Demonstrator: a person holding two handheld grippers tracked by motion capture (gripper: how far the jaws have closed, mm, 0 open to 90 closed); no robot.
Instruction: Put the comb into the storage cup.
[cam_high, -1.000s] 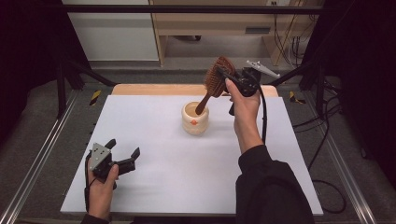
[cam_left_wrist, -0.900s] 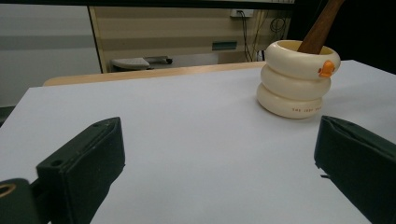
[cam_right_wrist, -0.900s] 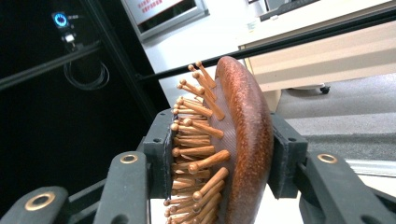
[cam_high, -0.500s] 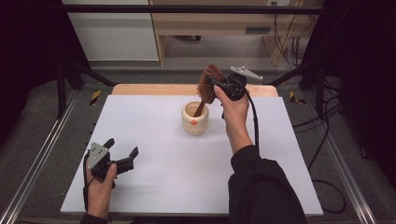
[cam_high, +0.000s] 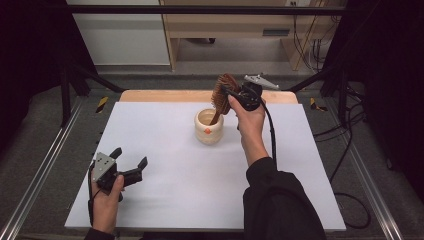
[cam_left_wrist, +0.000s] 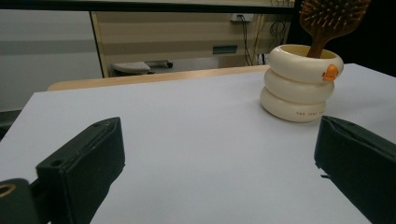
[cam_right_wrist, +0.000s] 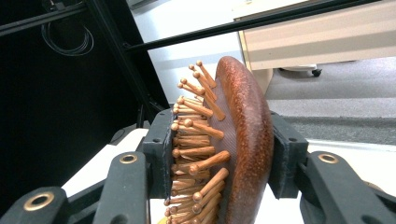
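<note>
Hairbrush (cam_high: 223, 91), clamped at its head by the right gripper (cam_high: 235, 94), already has its handle inside the cream cup (cam_high: 209, 127), seemingly near the bottom, so lower straight and release gently while the left gripper (cam_high: 131, 164) rests apart.

Even overhead light falls on the matte white rectangular tabletop (cam_high: 165, 150), leaving faint shadows; the surroundings are dark. Close black fingers (cam_left_wrist: 81, 168) look soft and slightly blurred.

One wooden hairbrush (cam_high: 221, 93) is standing in one cream cup (cam_high: 209, 127) on the surface (cam_high: 200, 175). Two grippers, left (cam_high: 131, 159) and right (cam_high: 231, 93), are showing.
</note>
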